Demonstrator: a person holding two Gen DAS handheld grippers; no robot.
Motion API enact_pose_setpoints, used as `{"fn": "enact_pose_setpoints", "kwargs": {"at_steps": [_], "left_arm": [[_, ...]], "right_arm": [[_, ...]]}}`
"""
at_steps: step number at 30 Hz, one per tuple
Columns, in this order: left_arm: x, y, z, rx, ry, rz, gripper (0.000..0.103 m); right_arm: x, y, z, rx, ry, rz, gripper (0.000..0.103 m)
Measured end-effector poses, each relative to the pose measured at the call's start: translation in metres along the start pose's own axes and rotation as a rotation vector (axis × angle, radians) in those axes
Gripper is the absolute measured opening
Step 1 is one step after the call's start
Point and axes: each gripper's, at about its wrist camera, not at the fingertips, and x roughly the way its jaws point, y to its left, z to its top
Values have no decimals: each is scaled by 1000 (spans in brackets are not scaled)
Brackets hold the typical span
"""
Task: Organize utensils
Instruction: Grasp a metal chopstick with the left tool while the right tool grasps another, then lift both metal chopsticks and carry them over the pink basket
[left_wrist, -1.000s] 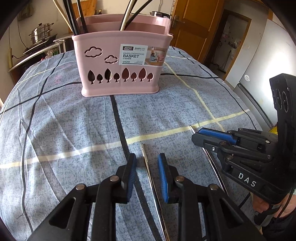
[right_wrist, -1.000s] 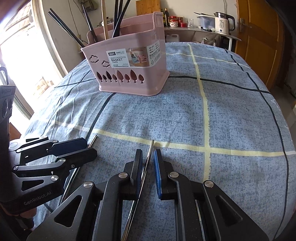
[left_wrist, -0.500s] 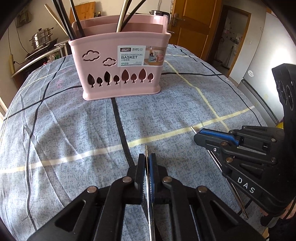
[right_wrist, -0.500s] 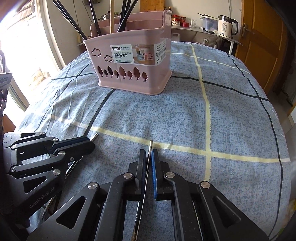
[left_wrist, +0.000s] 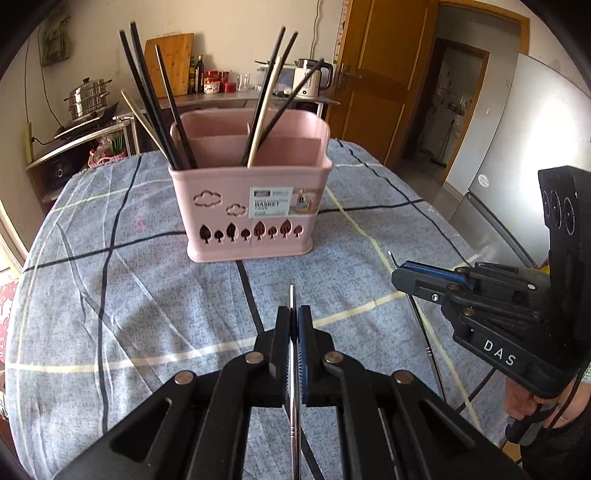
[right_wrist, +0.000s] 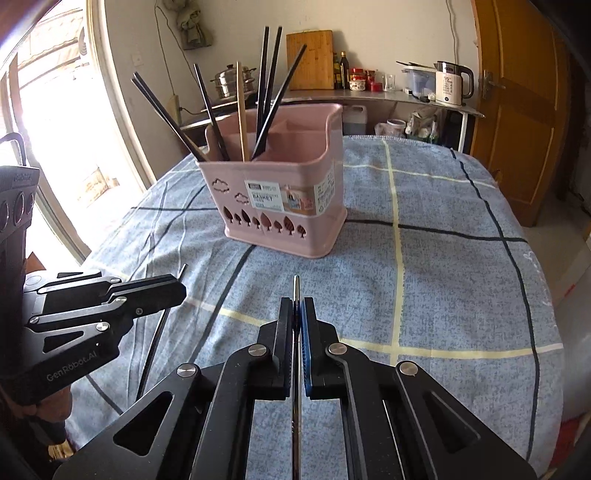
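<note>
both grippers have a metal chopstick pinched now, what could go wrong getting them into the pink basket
1. Each metal chopstick is pinched far along its length in the left gripper, the other likewise in the right gripper; smooth steel could pivot or slip.
2. The pink basket already holds leaning black chopsticks; an incoming tip may knock them.
3. The grippers sit close together, so they might collide.

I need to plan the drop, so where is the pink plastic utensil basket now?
The pink plastic utensil basket stands upright on the blue checked tablecloth, ahead of both shut grippers, centre in the left wrist view, slightly left of centre in the right.
</note>
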Motion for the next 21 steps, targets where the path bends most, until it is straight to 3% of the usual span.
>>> {"fn": "enact_pose_setpoints", "kwargs": {"at_steps": [11,21], "left_arm": [[-52,7,26,4,-134,-24,4],[-63,6,30,12,-164,-43,4]], "right_arm": [[-51,2,24,-5,-162,12,4],[-64,6,29,-21,-200,19,4]]}}
